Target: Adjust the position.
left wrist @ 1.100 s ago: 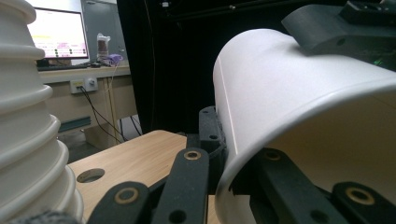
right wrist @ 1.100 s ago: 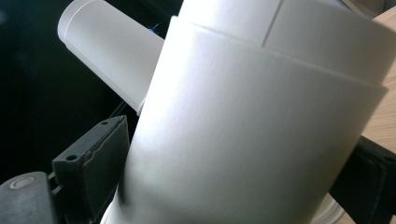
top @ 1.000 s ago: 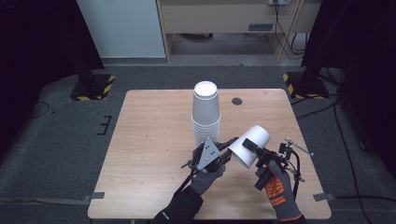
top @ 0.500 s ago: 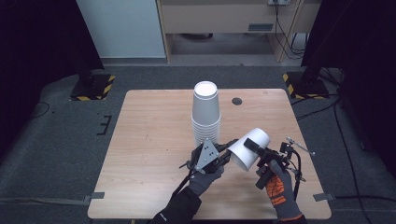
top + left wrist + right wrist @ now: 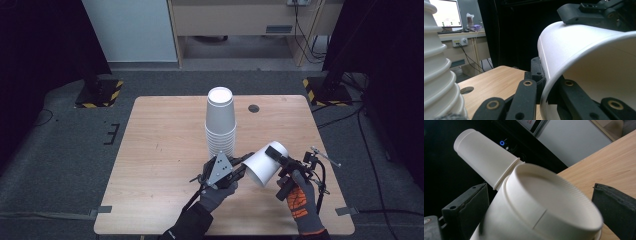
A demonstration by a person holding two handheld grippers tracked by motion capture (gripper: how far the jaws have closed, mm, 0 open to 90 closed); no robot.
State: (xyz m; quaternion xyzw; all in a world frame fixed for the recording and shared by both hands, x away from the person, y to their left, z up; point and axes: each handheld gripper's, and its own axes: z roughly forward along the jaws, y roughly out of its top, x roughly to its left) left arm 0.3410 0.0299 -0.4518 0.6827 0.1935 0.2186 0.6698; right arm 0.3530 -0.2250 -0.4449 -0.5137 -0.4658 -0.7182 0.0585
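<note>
A single white paper cup (image 5: 262, 165) hangs tilted above the wooden table (image 5: 160, 140), its mouth toward my left gripper. My right gripper (image 5: 268, 159) is shut on the cup's body, one black jaw lying along its top side. In the right gripper view the cup (image 5: 541, 205) sits bottom-first between the two jaws. My left gripper (image 5: 245, 162) is shut on the cup's rim (image 5: 544, 100), one jaw inside the mouth and one outside. A tall stack of upturned white cups (image 5: 220, 122) stands just behind both grippers at the table's middle.
A small round hole (image 5: 253, 108) is in the table top behind the stack. Black stands with yellow-black striped feet (image 5: 100, 95) flank the table's far corners. In the left gripper view the stack (image 5: 439, 75) rises close on the left.
Almost nothing: the left gripper and the cup have shifted a touch toward the near edge. The right hand has kept still.
</note>
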